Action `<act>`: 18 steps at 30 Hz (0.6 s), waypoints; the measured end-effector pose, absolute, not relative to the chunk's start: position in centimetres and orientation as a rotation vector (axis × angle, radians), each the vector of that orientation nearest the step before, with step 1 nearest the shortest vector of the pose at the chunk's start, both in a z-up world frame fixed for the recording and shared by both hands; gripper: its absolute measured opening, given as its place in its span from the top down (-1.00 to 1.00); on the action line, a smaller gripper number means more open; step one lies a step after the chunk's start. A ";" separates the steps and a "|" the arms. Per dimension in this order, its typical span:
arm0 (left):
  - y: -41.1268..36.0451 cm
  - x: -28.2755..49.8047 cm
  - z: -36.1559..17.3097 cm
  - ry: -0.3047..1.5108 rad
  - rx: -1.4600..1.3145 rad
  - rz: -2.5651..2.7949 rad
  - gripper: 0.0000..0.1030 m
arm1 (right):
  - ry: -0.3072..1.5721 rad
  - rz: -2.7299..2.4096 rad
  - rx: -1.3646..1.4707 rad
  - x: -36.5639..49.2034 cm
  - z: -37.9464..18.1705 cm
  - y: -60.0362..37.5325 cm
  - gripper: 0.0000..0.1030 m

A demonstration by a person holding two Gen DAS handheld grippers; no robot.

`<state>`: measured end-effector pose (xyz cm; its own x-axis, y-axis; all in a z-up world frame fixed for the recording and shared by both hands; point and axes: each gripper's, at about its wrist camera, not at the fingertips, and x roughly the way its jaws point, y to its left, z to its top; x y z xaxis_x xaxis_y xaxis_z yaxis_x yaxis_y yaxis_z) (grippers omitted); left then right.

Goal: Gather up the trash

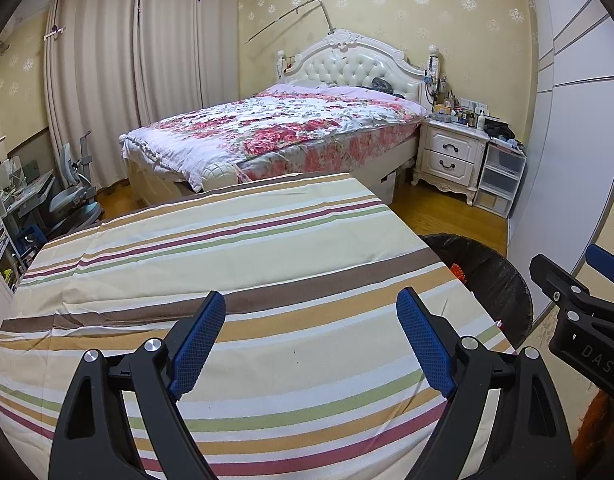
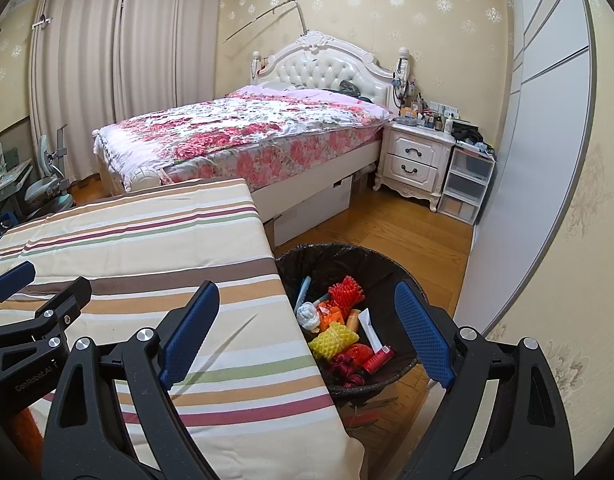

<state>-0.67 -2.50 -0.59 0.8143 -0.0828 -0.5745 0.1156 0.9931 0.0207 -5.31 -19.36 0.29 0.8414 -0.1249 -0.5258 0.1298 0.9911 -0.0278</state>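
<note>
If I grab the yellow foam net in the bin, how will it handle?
The yellow foam net is open mesh, so probably very light and squashy under the pads. It lies loose atop other trash in the bin, so it may shift when nudged.

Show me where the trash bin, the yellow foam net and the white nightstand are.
trash bin (image 2: 295, 258): right wrist view, on its black-lined far rim.
yellow foam net (image 2: 333, 338): right wrist view, middle of the net, inside the bin.
white nightstand (image 2: 415, 152): right wrist view, upper drawer front.
</note>
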 end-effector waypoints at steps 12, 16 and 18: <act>-2.5 -0.8 -0.6 0.613 0.053 -0.105 -0.64 | 0.556 -0.135 0.008 -5.3 0.3 -19.4 -0.69; -2.4 -0.8 -0.6 0.612 0.054 -0.106 -0.64 | 0.557 -0.134 0.008 -5.3 0.3 -19.3 -0.69; -2.4 -0.8 -0.6 0.613 0.053 -0.105 -0.64 | 0.556 -0.134 0.008 -5.3 0.3 -19.4 -0.69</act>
